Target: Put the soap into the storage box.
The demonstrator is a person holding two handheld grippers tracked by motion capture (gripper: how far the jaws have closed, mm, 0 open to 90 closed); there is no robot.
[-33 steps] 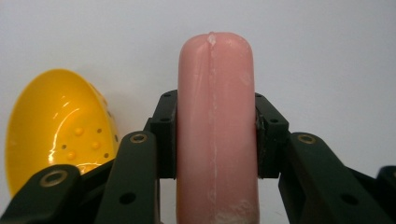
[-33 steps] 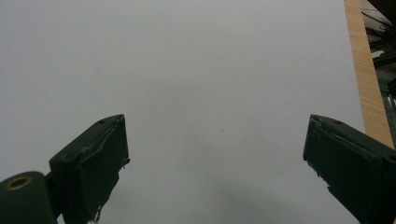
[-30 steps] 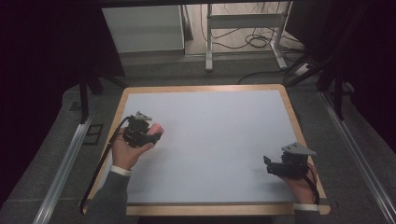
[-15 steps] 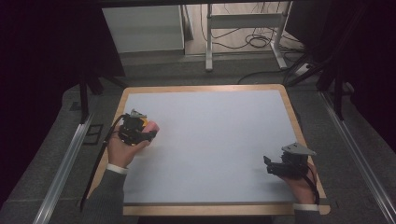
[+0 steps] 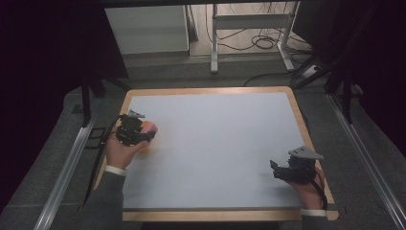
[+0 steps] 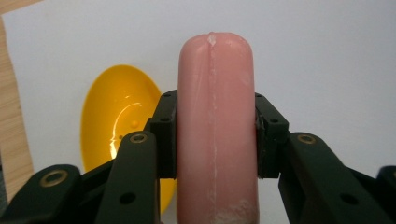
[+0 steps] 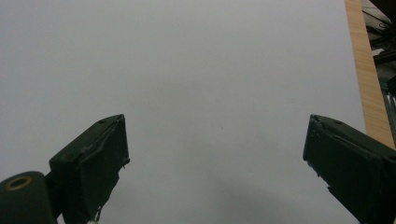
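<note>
Left gripper clamped across the middle of a pink sausage-shaped piece, both black jaws pressed against its sides. Lower end of the pink piece cut off by the bottom edge of the left gripper view; rounded tip free, with a pale seam running down its length. Just beside and behind it, a yellow oval dish lying on the white table surface, partly hidden by one jaw, its lower rim lost behind the linkage.

From the high view, much less to make out: left gripper near the table's left edge, held in the left hand, pink piece reduced to a small pale blob, yellow dish a mere sliver under the hand. Whether the pink piece touches the dish, impossible to tell.

Right gripper spread wide, nothing between its jaws, bare white surface ahead and a strip of wooden border at the side. In the high view, right gripper low at the table's right, grey plate on top, jaw gap too small there to read.
</note>
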